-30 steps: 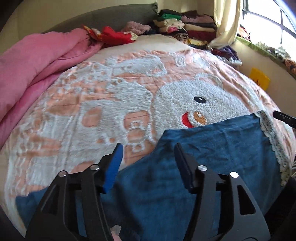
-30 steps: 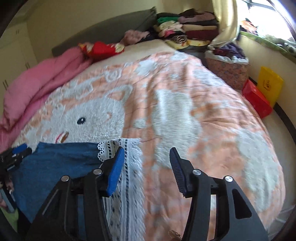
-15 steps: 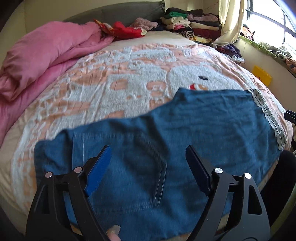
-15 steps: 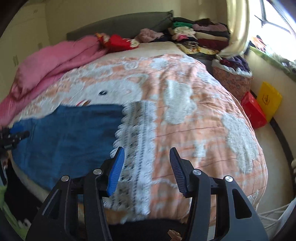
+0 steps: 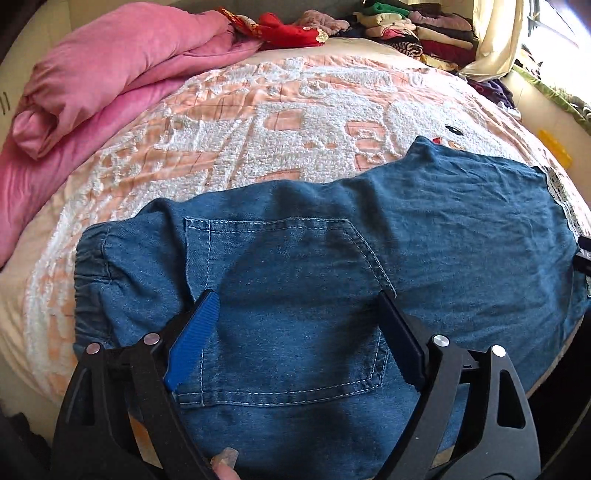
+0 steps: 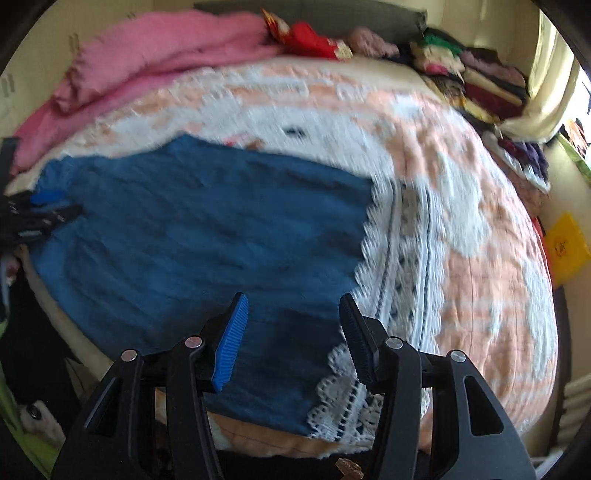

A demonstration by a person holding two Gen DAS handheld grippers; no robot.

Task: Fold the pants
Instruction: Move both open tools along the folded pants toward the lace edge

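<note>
So the left gripper (image 5: 295,314) was hovering right over the back pocket (image 5: 284,306) of the denim pants (image 5: 424,236), jaws spread wide apart. They had just been opening up, and nothing was pinched between them; the blue ribbed pads (image 5: 195,332) stood over the fabric on either side of the pocket without squeezing it. A bit of a fingertip (image 5: 225,465) poked in at the very bottom edge of that view.

The right gripper (image 6: 293,317) was over the other end of the pants, near the hem with the white lace trim (image 6: 399,266). Its jaws were parted about halfway and not clamped on anything, as far as the blurry shot let me see. The lace ran down from the blue cloth to just under the right-hand finger.

The pants themselves were lying spread out flat across the near edge of the bed, waistband (image 5: 92,266) off to the left in the left wrist view, lace hem off to the right. They sat on the peach and white cartoon bedspread (image 5: 295,122), partly covering the cartoon face.

Further back, a bunched-up pink blanket (image 5: 110,74) was heaped along the left side of the bed, and a red garment (image 5: 291,31) sat past it near the headboard. Right at the back there was a stack of folded clothes (image 5: 417,29), with a cream curtain (image 5: 495,40) beside it. A yellow box (image 6: 565,243) was down on the floor beside the bed.
</note>
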